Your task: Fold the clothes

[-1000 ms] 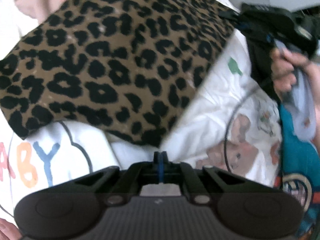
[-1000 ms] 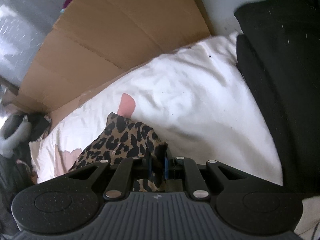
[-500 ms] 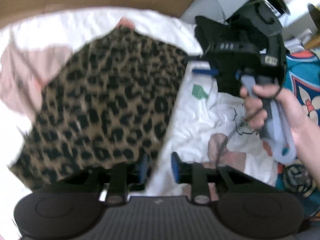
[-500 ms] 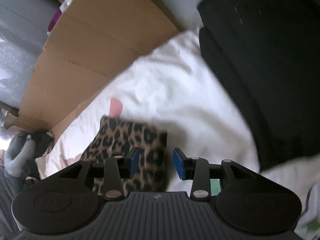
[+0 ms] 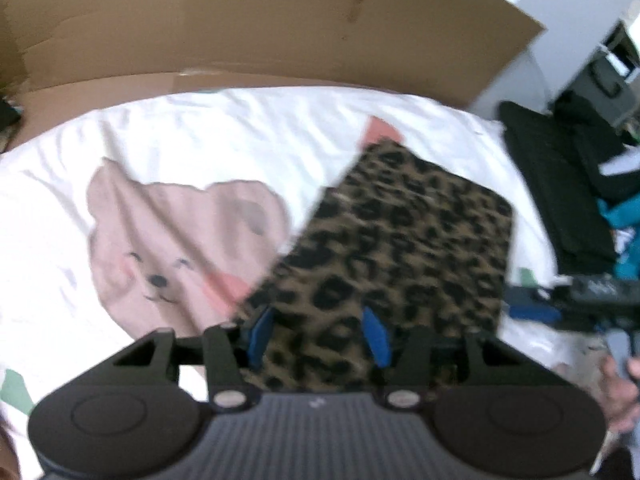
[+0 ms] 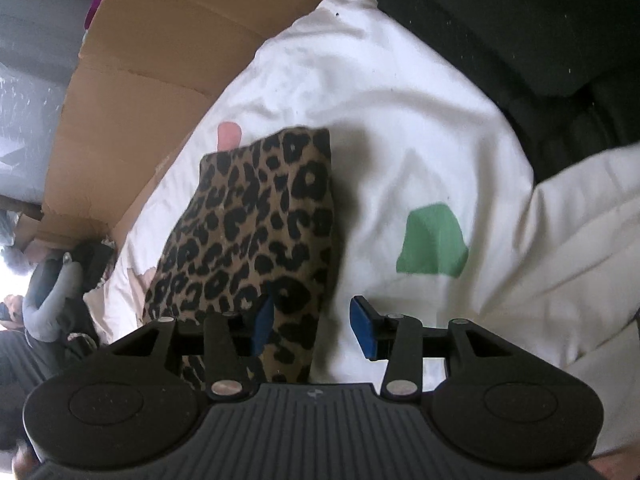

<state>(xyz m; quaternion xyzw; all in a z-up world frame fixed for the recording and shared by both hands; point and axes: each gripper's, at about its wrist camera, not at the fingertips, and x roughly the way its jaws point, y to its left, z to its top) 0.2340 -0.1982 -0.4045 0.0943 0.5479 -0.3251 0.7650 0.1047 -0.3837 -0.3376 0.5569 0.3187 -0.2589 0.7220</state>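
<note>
A folded leopard-print garment lies flat on a white bedsheet printed with a pink bear. My left gripper hovers open just above its near edge, blue pads apart, nothing pinched. In the right wrist view the same garment lies as a narrow folded stack. My right gripper is open at its near right corner; the left pad overlaps the cloth, the right pad is over bare sheet. The right gripper body and the hand holding it show at the left view's right edge.
A brown cardboard sheet stands behind the bed. Black cushions or bags lie at the far right. A green printed patch marks the sheet right of the garment. Cream fabric is bunched at the right; grey clutter sits left.
Both grippers were shut on the leopard garment a second ago; both have opened and let it go. It now lies flat on the sheet, and the cameras have pulled back.
</note>
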